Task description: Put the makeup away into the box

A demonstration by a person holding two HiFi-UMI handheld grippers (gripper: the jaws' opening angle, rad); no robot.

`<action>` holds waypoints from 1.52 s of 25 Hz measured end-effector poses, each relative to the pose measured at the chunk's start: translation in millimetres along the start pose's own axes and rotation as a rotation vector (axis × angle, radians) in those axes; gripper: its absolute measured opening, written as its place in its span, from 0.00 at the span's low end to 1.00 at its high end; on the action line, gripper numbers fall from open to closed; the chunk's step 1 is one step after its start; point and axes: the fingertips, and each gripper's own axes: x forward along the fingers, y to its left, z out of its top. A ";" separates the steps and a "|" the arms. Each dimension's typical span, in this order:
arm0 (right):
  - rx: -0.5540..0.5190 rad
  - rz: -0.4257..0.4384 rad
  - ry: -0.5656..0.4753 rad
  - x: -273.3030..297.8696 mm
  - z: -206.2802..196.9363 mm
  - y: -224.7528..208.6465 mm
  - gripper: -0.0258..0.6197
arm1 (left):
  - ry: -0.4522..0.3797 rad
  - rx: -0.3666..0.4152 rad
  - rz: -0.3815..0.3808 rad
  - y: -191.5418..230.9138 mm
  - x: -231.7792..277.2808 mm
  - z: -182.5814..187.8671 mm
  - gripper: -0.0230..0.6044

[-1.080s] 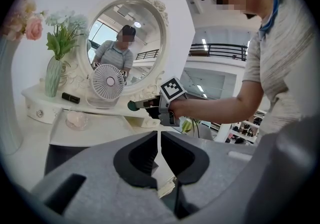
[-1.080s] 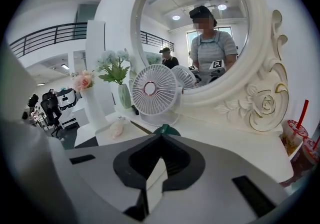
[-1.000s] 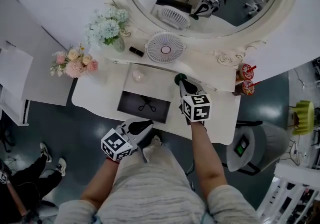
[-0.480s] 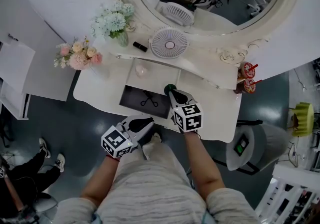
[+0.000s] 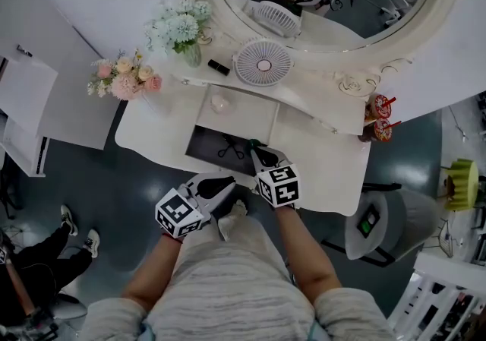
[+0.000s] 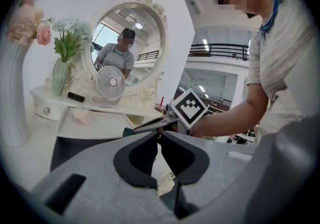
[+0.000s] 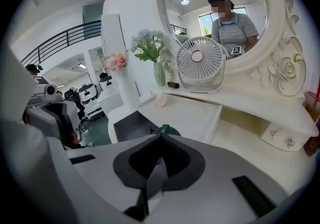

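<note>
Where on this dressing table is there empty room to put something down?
The bare tabletop right of the open box, up to the red items, is free. The back shelf is crowded: vase, lipstick, fan. The right gripper holds a green item at the box.

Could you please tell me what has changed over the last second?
The right gripper, shut on the dark green round item, carried it left and toward the person, to the right edge of the open dark box. The left gripper stayed shut and empty by the body.
</note>
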 end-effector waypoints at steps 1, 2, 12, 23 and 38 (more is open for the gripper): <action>0.000 0.001 0.006 0.9 -2.2 0.2 0.05 | 0.001 0.000 0.000 0.4 0.0 -0.3 0.06; 0.001 0.002 0.010 1.9 -3.9 0.2 0.05 | 0.001 0.001 -0.001 0.9 0.2 -0.4 0.06; 0.015 0.027 0.030 3.8 -10.9 -0.3 0.05 | 0.012 0.010 -0.014 -1.6 6.2 1.4 0.06; -0.034 0.062 0.034 3.5 -16.8 7.2 0.06 | 0.015 0.005 -0.013 -3.5 8.5 -1.7 0.06; -0.005 0.063 -0.036 -20.7 -3.9 7.8 0.06 | 0.002 0.014 -0.010 -3.1 9.6 5.2 0.06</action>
